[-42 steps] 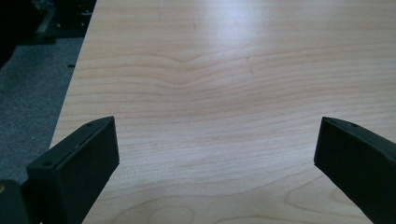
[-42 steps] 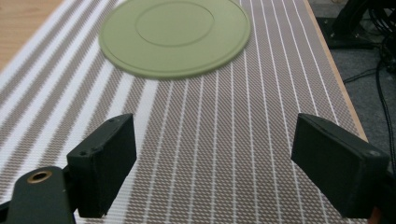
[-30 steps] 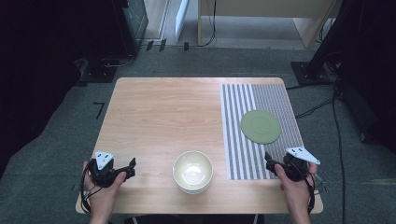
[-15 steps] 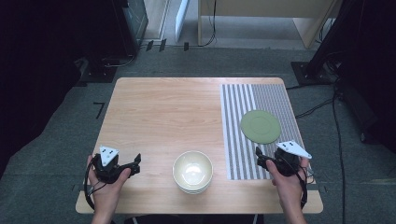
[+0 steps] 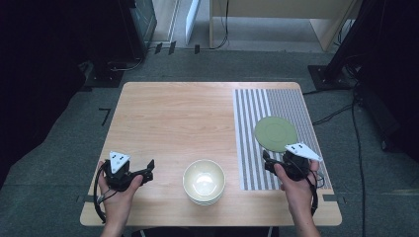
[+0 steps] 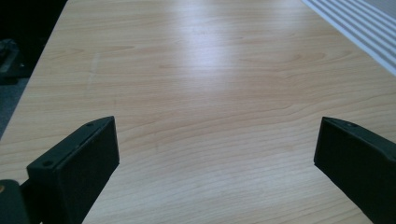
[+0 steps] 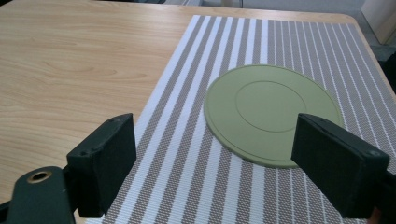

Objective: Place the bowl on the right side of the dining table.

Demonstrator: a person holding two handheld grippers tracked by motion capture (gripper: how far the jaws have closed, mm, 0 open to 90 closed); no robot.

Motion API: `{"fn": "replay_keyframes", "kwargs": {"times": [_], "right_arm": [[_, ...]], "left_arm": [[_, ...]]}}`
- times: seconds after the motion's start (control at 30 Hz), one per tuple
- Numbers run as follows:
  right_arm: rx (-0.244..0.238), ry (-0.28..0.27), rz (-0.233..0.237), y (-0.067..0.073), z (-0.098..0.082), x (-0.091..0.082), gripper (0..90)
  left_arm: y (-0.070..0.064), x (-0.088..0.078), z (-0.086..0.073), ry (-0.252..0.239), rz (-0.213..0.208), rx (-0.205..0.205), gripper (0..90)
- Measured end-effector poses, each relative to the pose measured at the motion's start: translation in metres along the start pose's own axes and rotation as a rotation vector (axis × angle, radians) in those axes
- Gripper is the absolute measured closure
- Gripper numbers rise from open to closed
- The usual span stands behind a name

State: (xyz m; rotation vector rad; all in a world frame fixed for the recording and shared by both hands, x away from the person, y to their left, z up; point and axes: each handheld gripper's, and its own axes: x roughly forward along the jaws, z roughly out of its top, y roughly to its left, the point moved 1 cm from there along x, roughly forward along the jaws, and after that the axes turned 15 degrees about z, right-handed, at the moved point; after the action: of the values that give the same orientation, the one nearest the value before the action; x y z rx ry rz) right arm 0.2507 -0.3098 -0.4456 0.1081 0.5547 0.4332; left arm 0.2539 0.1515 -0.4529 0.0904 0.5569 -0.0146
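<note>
Two grippers are on the move, and both have lifted off the near edge of the counter point(image 5: 173, 113) since a second ago. The right gripper point(image 5: 269, 165) has slid inward and forward along the striped placemat point(image 5: 252, 148), and now sits just beside the near rim of the green plate point(image 5: 275, 132). The left gripper point(image 5: 148, 173) has crept toward the stack of cream bowls point(image 5: 204, 181) but stays apart from it. My read: this is the approach, with plate and bowls both untouched, and the plate looks to be first in line.

Fingers on both sides are spread wide and hold nothing. In the right gripper view, the green plate point(image 7: 273, 114) lies flat on the placemat point(image 7: 187, 154), ahead of the gripper point(image 7: 212, 163) and off toward its right finger point(image 7: 338, 163), not yet between the pair. So a small sideways correction seems due before any grasp.

From above you get the whole layout: bowls near the front centre, plate well off to their right. The left gripper view gives none of that; between its fingers point(image 6: 84, 163) there is bare wood grain and a corner of the placemat point(image 6: 369, 32) far off.
</note>
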Motion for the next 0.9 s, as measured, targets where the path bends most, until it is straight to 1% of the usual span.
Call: {"fn": "replay_keyframes", "kwargs": {"times": [0.17,0.3,0.37,0.5,0.53,0.57,0.63,0.67,0.7,0.73,0.77,0.8,0.83,0.87,0.9], "right_arm": [[-0.004,-0.009,0.017,0.009,0.008,0.005,13.7],[-0.002,-0.014,0.026,0.014,0.012,0.008,13.7],[-0.002,-0.014,0.026,0.015,0.012,0.009,13.7],[-0.007,-0.010,0.036,0.022,0.014,0.013,13.7],[-0.007,-0.010,0.036,0.022,0.014,0.013,13.7],[-0.009,-0.010,0.038,0.025,0.014,0.015,13.7],[-0.004,-0.011,0.042,0.026,0.014,0.016,13.7],[0.001,-0.012,0.047,0.028,0.015,0.016,13.7],[-0.001,-0.015,0.058,0.032,0.016,0.018,13.7],[-0.001,-0.015,0.058,0.032,0.016,0.018,13.7],[-0.005,-0.015,0.067,0.037,0.016,0.019,13.7],[-0.005,-0.015,0.067,0.037,0.016,0.019,13.7],[-0.009,-0.014,0.074,0.041,0.016,0.020,13.7],[-0.009,-0.014,0.074,0.041,0.016,0.020,13.7],[-0.012,-0.011,0.082,0.044,0.016,0.021,13.7]], "left_arm": [[-0.010,-0.002,0.006,-0.015,-0.016,0.004,0.0],[-0.016,-0.003,0.010,-0.023,-0.029,-0.005,0.0],[-0.018,-0.004,0.010,-0.022,-0.033,-0.004,0.0],[-0.022,-0.004,0.013,-0.017,-0.045,-0.008,0.0],[-0.023,-0.003,0.013,-0.016,-0.047,-0.013,0.0],[-0.026,-0.003,0.017,-0.017,-0.052,-0.020,0.0],[-0.027,-0.003,0.018,-0.019,-0.054,-0.020,0.0],[-0.029,-0.004,0.020,-0.020,-0.059,-0.020,0.0],[-0.032,-0.005,0.021,-0.026,-0.066,-0.019,0.0],[-0.032,-0.005,0.021,-0.026,-0.066,-0.019,0.0],[-0.035,-0.006,0.020,-0.025,-0.077,-0.014,0.0],[-0.035,-0.006,0.020,-0.025,-0.077,-0.014,0.0],[-0.040,-0.007,0.020,-0.023,-0.091,-0.008,0.0],[-0.040,-0.007,0.020,-0.023,-0.091,-0.008,0.0],[-0.043,-0.008,0.020,-0.023,-0.105,-0.003,0.0]]}}
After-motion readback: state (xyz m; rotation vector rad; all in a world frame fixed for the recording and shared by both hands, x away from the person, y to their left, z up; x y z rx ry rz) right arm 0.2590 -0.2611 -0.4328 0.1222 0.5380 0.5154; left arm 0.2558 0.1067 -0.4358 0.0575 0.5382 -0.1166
